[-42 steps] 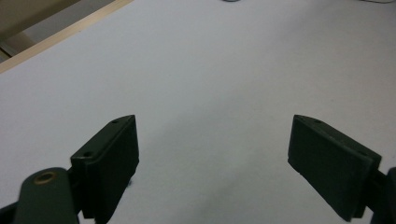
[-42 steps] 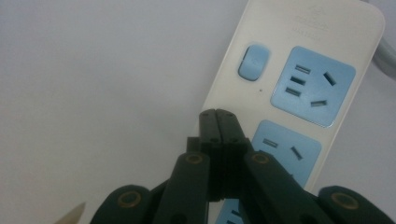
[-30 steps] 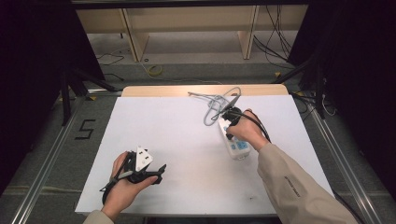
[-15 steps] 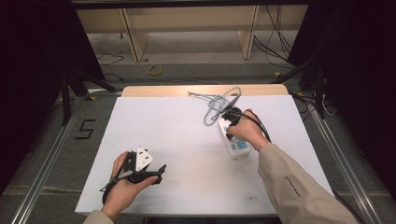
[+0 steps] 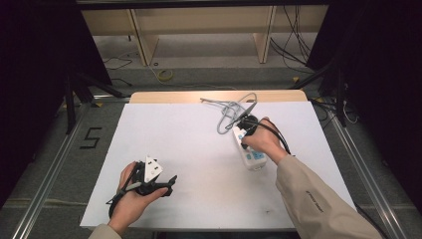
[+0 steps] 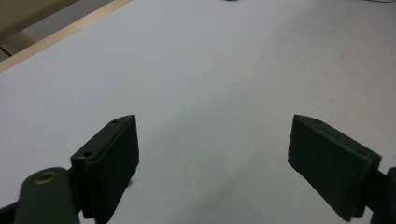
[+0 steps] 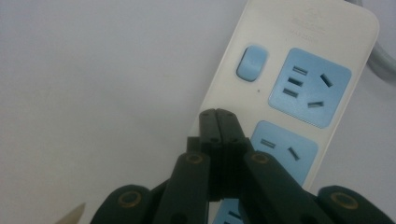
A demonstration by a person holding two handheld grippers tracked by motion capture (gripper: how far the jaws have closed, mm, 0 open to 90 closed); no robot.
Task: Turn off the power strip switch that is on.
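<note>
A white power strip (image 5: 251, 154) with blue sockets lies on the right part of the white table (image 5: 199, 144). Its grey cord (image 5: 230, 110) coils toward the far edge. My right gripper (image 5: 245, 130) hovers over the strip's far end, jaws pressed together with nothing between them. In the right gripper view the shut tips (image 7: 218, 115) sit just below the blue rocker switch (image 7: 251, 63), beside the strip's sockets (image 7: 309, 87). My left gripper (image 5: 166, 181) rests low at the near left of the table, its jaws wide apart over bare tabletop (image 6: 210, 93).
A wooden strip (image 5: 214, 96) borders the table's far edge. Beyond it stand shelf legs and loose cables on the floor (image 5: 164, 74). A metal rail (image 5: 45, 174) runs along the table's left side, near a floor marking "5" (image 5: 91, 138).
</note>
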